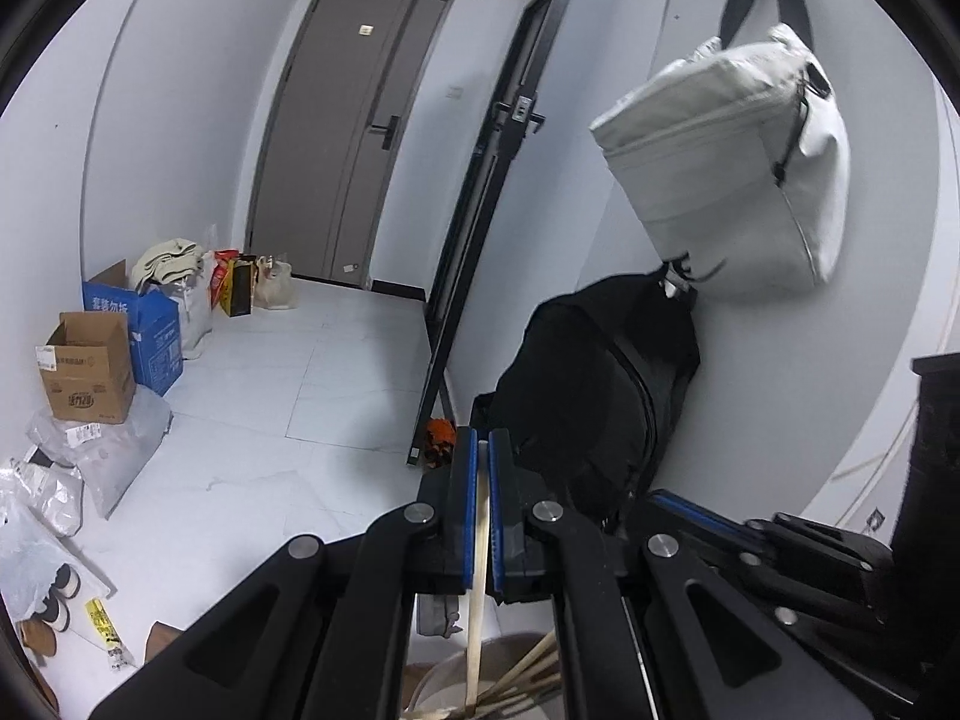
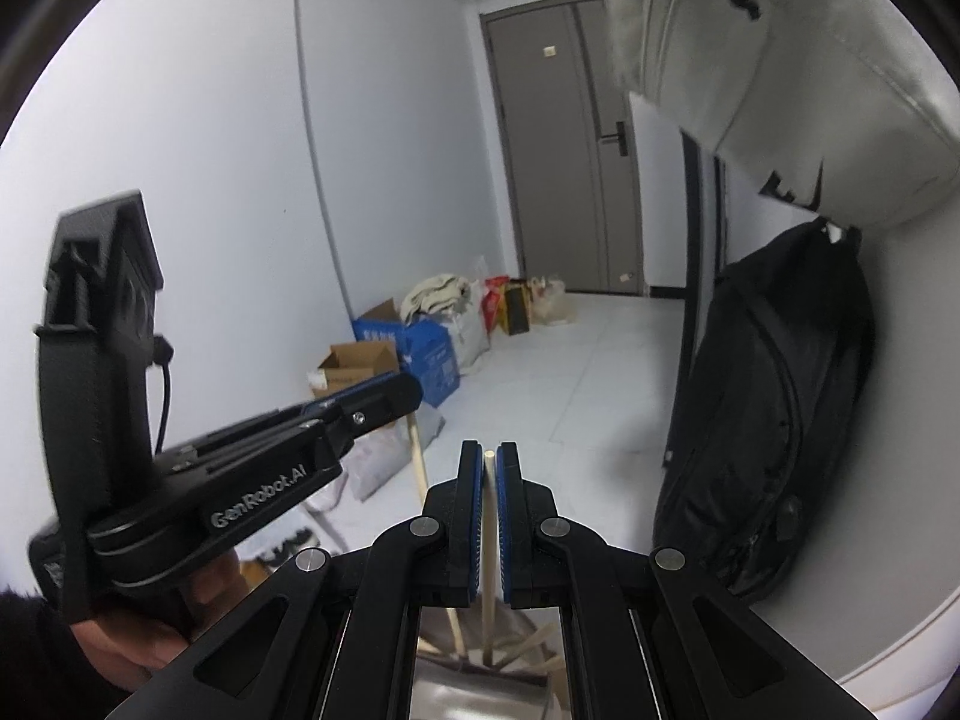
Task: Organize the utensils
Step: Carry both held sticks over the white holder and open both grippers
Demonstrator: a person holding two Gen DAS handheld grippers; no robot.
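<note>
The task's things are slim pale wooden sticks, chopsticks by the look of them. One chopstick [image 1: 480, 546] is pinched between the blue pads of the left gripper [image 1: 483, 441], whose fingers are closed right down on it; its lower end runs to about 6 o'clock into a round metal container [image 1: 441, 681] where more loose sticks [image 1: 528, 669] lie fanned. A second chopstick [image 2: 489, 528] stands nearly upright between the pads of the right gripper [image 2: 490, 450], those fingers likewise closed on it, its tip just showing at the top of the pads. I judge these sticks light, stiff and smooth; so thin a rod can pivot or slide in flat pads, so a hold near the upper third with the pads square across the shaft seems safest, and a gentle release should keep it from bouncing off the metal. The left wrist view shows the container's curved rim and the fanned bundle clearly, and at 4 o'clock the flank of the other gripper. The right wrist view shows instead only the container's shiny inside [image 2: 480, 684] at 6 o'clock, but adds the person's hand [image 2: 150, 618] at 8 o'clock bearing the left gripper [image 2: 384, 399], with its stick [image 2: 418, 462] hanging below the fingers. Beyond, both views show the black backpack [image 1: 600, 390] against the wall, the pale bag [image 1: 732, 168] hanging above it, cardboard boxes [image 1: 90, 366] on the tiled floor and a grey door [image 1: 354, 138] toward 12 o'clock.
</note>
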